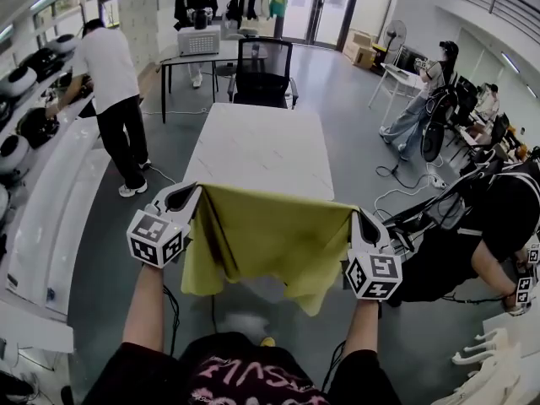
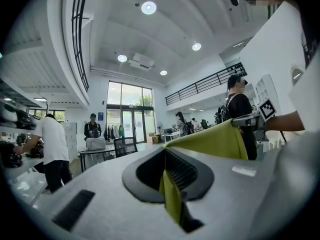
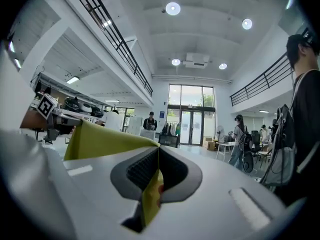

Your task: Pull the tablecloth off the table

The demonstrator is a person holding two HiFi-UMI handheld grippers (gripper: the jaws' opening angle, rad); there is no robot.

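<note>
My left gripper [image 1: 182,197] and right gripper [image 1: 364,224] each pinch one upper corner of the olive-yellow fabric tablecloth [image 1: 263,236], held up at the near end of the white rectangular table [image 1: 257,146].

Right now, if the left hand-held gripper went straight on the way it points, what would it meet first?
Probably nothing close: shut on the tablecloth, the left hand-held gripper seems aimed above the white table. The black chair looks likeliest, though depth is unclear.
</note>
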